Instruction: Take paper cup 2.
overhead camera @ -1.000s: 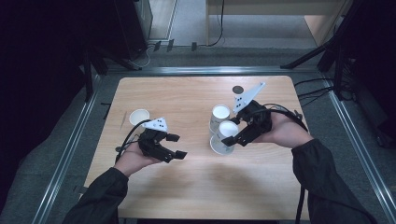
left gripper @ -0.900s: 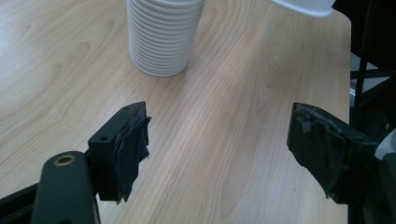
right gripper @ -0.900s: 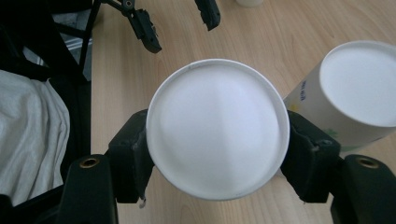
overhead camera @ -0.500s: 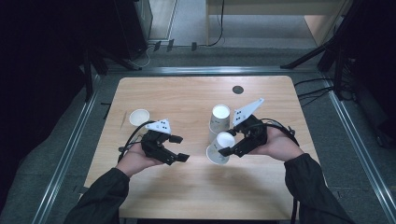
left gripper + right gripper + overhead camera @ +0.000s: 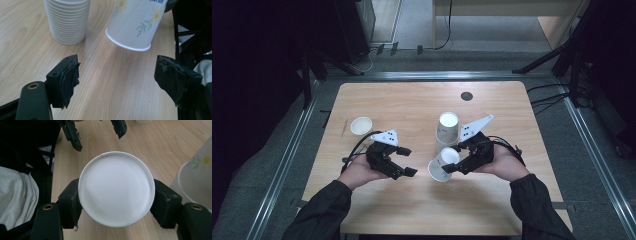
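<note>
**Cup carried nearer, tilted base-first toward the holder**

Since half a second earlier: drawn a little further down-table and leftward in the high view, the paper cup (image 5: 443,163) in the right gripper (image 5: 454,161); barely shifted, the left gripper (image 5: 404,161).

High view: held clear of the stack of cups (image 5: 447,128), just in front of it, between the two grippers. Tipped over, long axis slanting low across the wooden table (image 5: 412,100), mouth down and to the left, base up toward the right hand (image 5: 499,162). Left standing well apart at the left, a small white cup (image 5: 361,125).

Left gripper view: spread wide with nothing between the jaws; beyond them, the daisy-printed cup (image 5: 136,23) hanging aslant, rim lowest, beside the ribbed stack (image 5: 67,20).

Right gripper view: clamped from both sides by the jaws, the cup (image 5: 116,188) seen end-on, round white base facing the camera, axis running straight away.
</note>
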